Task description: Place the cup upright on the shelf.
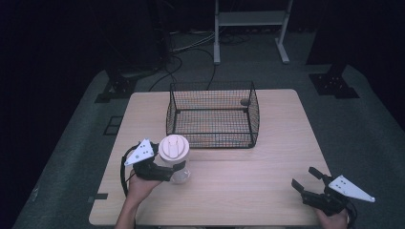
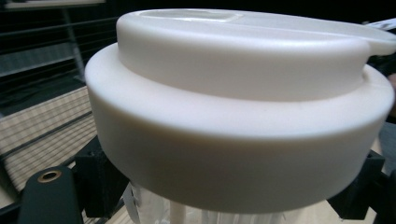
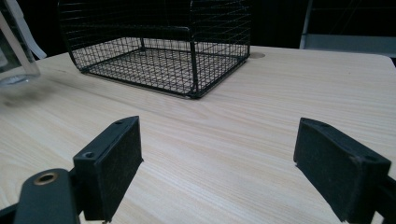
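A clear plastic jar (image 1: 177, 175) with a wide cream-white lid (image 1: 174, 147) stands upright at the table's front left. My left gripper (image 1: 175, 169) is shut on the jar's body just under the lid. In the left gripper view the lid (image 2: 233, 116) looms close, with the black pads (image 2: 100, 182) pressed against the clear wall on either side. I cannot tell whether the jar rests on the table or hangs just above it. Over at the front right corner my right gripper (image 1: 302, 176) is held open and empty; its jaws (image 3: 217, 154) stand wide apart over bare wood.
A black wire basket (image 1: 253, 114) with nothing in it sits at the middle back of the wooden table (image 1: 277, 143), and its mesh (image 3: 159, 51) lies ahead of my right gripper. The jar's edge (image 3: 14, 51) shows at far left there. Cables and stand legs lie beyond.
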### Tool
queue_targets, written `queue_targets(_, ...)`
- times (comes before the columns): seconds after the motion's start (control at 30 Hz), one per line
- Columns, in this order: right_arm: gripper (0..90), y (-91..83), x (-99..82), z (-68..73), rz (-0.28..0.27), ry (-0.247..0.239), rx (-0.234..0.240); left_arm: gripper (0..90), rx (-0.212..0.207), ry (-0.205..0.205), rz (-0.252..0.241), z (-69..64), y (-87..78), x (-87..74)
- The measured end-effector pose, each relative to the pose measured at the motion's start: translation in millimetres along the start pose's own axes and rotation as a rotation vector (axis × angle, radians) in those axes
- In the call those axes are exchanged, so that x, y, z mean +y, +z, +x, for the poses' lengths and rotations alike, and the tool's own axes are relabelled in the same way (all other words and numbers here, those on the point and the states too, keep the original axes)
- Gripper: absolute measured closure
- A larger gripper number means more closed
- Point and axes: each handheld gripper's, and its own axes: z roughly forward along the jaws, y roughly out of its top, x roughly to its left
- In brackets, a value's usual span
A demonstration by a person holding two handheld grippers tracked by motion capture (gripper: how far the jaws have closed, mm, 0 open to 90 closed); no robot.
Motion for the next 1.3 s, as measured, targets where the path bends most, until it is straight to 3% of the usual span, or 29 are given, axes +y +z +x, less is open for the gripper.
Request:
queue_targets(0.03,14.2,0.3,0.2,-0.1,0.0,0.001,-0.001,15.4,-0.035,0.005,-0.003,1.6,0.9,8.4)
queue_targets(0.1,14.2,0.2,0.4,-0.1,0.0,0.0,-0.002,15.4,-0.053,0.005,-0.006,2.8,1.3,12.7)
queue_targets(0.17,14.2,-0.3,0.5,-0.2,0.0,0.003,-0.004,15.4,-0.099,0.013,-0.01,8.1,2.6,26.3)
queue_targets(0.37,14.2,-2.4,1.3,-1.2,-0.008,0.008,-0.01,15.4,-0.156,0.014,-0.021,21.0,5.6,45.8)
queue_targets(0.5,14.2,-3.0,0.9,-1.7,-0.008,0.008,-0.013,15.4,-0.199,-0.002,-0.054,34.8,8.8,58.9)
queue_targets(0.83,14.2,1.3,0.3,-1.3,0.002,0.008,-0.005,15.5,-0.233,-0.033,-0.075,64.4,26.3,78.7)
queue_targets(0.93,14.2,2.3,0.3,-1.3,0.003,0.005,-0.004,15.5,-0.237,-0.027,-0.038,67.6,30.1,84.6)
queue_targets(0.97,14.2,2.3,0.4,-1.4,0.004,0.004,-0.004,15.4,-0.235,0.008,-0.017,67.6,33.1,94.4)
queue_targets(1.07,14.2,1.9,0.3,-2.2,0.001,0.007,-0.004,15.5,-0.238,0.05,-0.012,68.4,35.7,112.6)
queue_targets(1.1,14.2,1.7,0.4,-2.3,-0.001,0.011,-0.005,15.4,-0.238,0.05,-0.012,68.4,35.7,112.6)
queue_targets(1.13,14.2,1.3,0.6,-2.3,-0.003,0.014,-0.005,15.4,-0.243,0.067,-0.014,69.5,36.5,124.9)
queue_targets(1.17,14.2,1.3,0.6,-2.3,-0.003,0.014,-0.005,15.5,-0.243,0.067,-0.014,69.5,36.5,124.9)
queue_targets(1.3,14.2,0.4,0.7,-3.9,-0.008,0.013,-0.008,15.5,-0.253,0.113,-0.01,73.3,41.0,152.9)
